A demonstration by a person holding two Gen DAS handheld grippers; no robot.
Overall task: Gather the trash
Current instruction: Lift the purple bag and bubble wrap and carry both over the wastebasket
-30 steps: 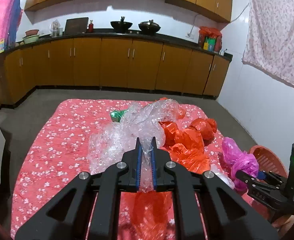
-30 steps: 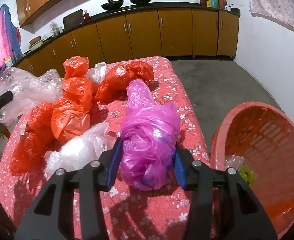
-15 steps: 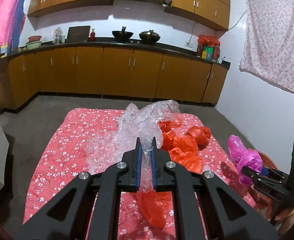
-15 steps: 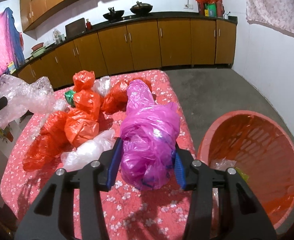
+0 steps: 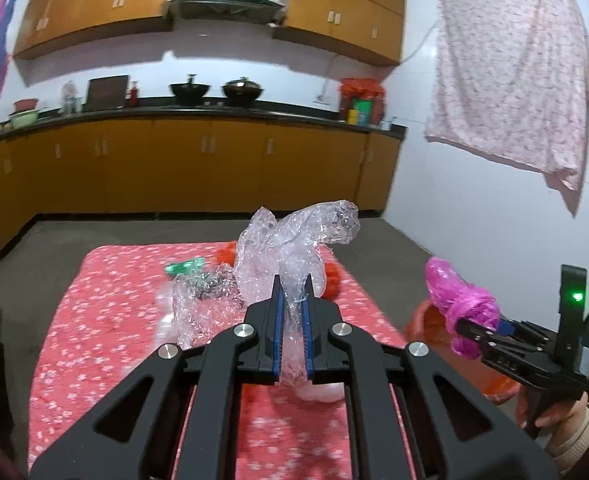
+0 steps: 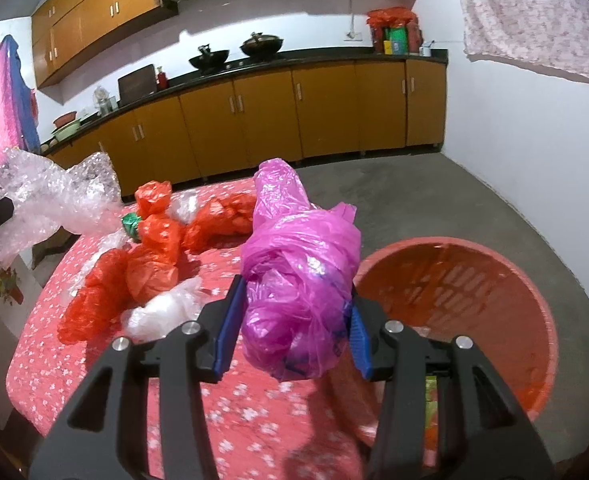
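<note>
Black tongs (image 5: 293, 304), blue pads (image 6: 227, 322), silver screws, green indicator light, beige sleeve.

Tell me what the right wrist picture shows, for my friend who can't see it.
A black claw with blue pads squeezes a pink bag above a flowery red table. An orange basket waits on the floor to its right. Red bags and a white bag lie on the table.

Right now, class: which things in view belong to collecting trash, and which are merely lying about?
Job:
pink bag, in the right gripper
bubble wrap, in the left gripper
red bags
clear bag
red basket

Lying about:
woks
hanging cloth
</note>
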